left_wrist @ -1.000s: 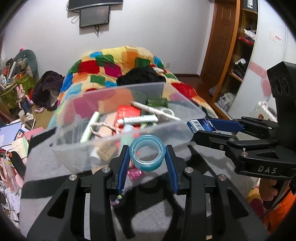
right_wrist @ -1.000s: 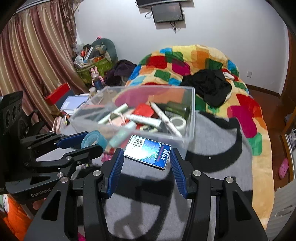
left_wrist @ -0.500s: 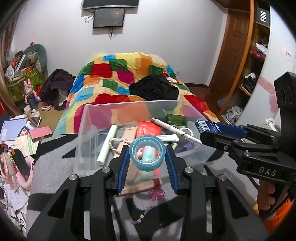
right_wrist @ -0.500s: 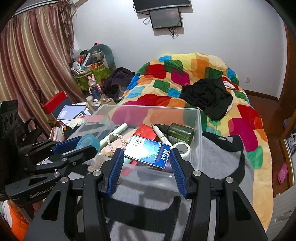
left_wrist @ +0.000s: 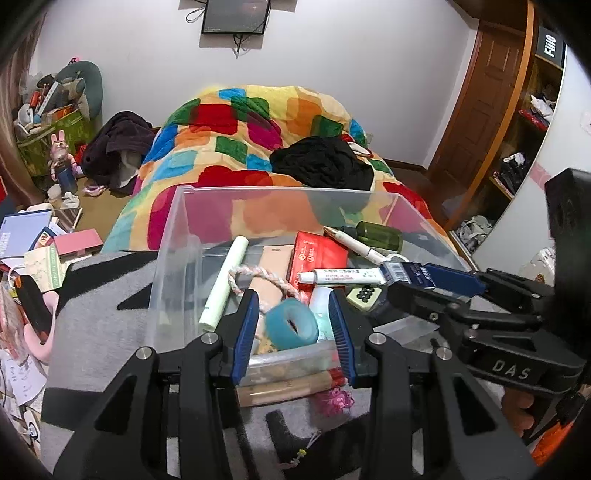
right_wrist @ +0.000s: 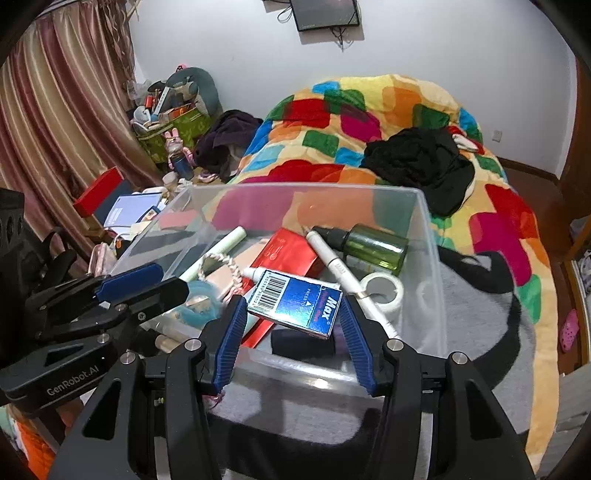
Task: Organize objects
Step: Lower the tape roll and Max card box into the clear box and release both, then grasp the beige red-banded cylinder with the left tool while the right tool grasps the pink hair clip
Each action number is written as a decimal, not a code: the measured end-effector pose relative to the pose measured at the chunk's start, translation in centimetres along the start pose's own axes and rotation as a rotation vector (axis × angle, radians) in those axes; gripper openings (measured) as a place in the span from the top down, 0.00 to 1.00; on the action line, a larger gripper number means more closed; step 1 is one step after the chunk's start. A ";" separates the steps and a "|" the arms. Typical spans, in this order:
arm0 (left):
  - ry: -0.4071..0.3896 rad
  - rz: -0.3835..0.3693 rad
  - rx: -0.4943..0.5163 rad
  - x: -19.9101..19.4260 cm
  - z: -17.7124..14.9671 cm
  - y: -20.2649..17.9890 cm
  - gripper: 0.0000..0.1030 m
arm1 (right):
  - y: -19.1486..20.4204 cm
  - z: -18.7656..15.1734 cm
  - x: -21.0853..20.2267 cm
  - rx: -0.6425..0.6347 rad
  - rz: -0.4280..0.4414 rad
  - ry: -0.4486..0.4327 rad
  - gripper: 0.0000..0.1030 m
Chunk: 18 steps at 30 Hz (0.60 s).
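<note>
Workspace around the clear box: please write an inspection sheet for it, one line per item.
Surface: grey and black blanket.
Job's things: clear plastic box holding green bottle, red packet, white pen, white tape roll; teal tape roll; blue Max box.
Clutter: pink trinket before the box.
Grippers: left tongs apart, teal roll between them; right tongs grip the Max box.
Cables: wires under the wall screen.
Surroundings: colourful quilt, black clothes, wooden door.
</note>
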<state>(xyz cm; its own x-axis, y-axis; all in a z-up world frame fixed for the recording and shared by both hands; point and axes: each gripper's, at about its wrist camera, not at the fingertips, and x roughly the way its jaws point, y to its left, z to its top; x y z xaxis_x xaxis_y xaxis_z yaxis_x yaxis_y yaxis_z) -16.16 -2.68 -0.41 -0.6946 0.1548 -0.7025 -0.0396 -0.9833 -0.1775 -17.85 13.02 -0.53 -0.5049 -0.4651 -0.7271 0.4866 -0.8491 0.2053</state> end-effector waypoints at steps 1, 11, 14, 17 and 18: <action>0.001 -0.001 0.004 -0.1 0.0 -0.1 0.63 | 0.0 0.0 0.0 -0.001 -0.002 -0.001 0.52; -0.020 -0.009 0.020 -1.9 -0.5 -0.5 0.63 | 0.8 -0.4 -2.3 -0.035 0.020 -0.030 0.52; -0.035 -0.007 0.023 -2.9 -0.9 -0.4 0.62 | 1.4 -0.7 -3.3 -0.054 0.035 -0.045 0.52; -0.044 -0.003 0.018 -3.8 -1.5 0.1 0.61 | 2.1 -1.4 -4.3 -0.070 0.060 -0.056 0.52; -0.044 -0.001 0.016 -4.0 -1.7 0.3 0.61 | 2.5 -1.9 -4.5 -0.079 0.070 -0.052 0.52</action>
<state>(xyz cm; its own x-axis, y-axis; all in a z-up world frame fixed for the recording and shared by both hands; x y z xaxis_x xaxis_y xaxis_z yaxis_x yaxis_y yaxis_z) -12.14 -3.45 1.15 -0.7258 0.1515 -0.6710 -0.0512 -0.9846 -0.1669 -13.00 13.43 2.00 -0.5031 -0.5371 -0.6771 0.5760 -0.7924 0.2006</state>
